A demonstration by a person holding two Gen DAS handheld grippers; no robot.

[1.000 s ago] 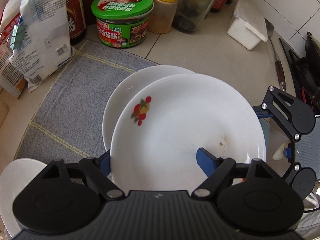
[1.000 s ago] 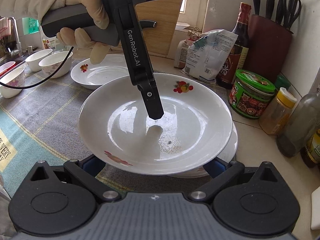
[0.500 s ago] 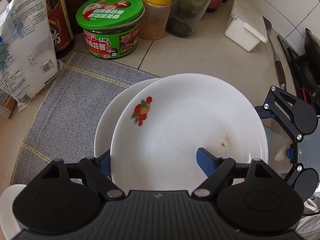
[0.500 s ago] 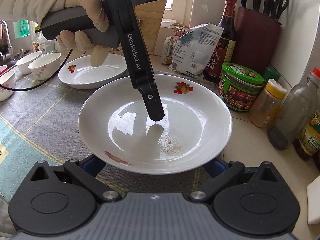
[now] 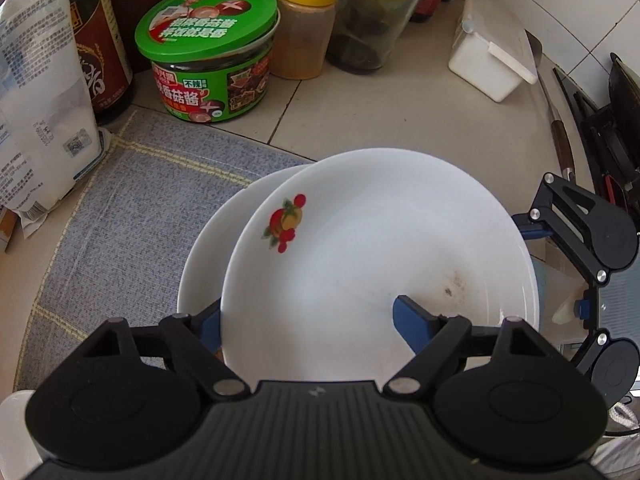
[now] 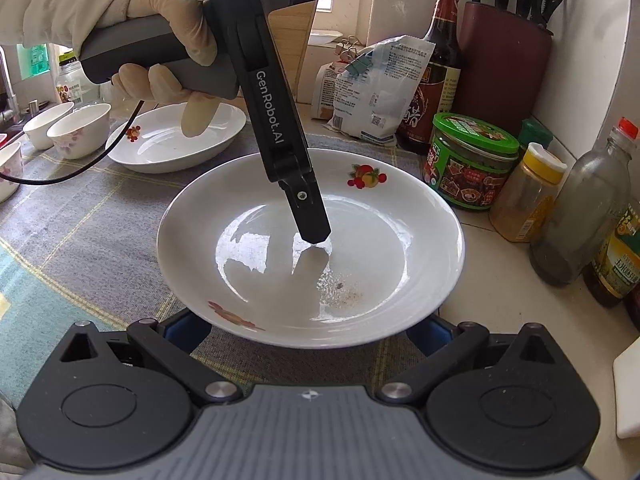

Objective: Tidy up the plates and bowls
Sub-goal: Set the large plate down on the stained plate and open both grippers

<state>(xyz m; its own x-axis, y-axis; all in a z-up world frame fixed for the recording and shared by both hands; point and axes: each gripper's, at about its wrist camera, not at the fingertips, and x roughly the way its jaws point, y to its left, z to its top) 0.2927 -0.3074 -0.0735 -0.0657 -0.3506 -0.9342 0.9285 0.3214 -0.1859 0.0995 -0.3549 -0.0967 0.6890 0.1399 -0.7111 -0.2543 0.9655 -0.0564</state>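
A white plate with a fruit print [image 5: 380, 256] is held in the air by my left gripper [image 5: 308, 316], which is shut on its near rim, one finger inside the bowl of the plate, one under it. The same plate [image 6: 312, 248] fills the right wrist view, with the left gripper's finger [image 6: 308, 216] in it. A second white plate [image 5: 208, 264] lies on the grey mat right beneath, mostly covered. My right gripper [image 6: 308, 328] is open, its fingers spread beneath the held plate's near edge. A third fruit-print plate [image 6: 176, 144] lies farther back on the mat.
White bowls [image 6: 80, 130] stand at the far left. A green-lidded jar [image 5: 208, 60], yellow-capped spice jar [image 5: 304, 24], glass bottle [image 5: 372, 12], soy sauce bottle [image 6: 436, 64], flour bag [image 5: 36, 112] and knife block [image 6: 504, 64] line the wall. A white box [image 5: 492, 60] sits right.
The held plate has moved toward the jars and over the lower plate, covering more of it. The grip has not changed; the right gripper stays open beneath the rim.
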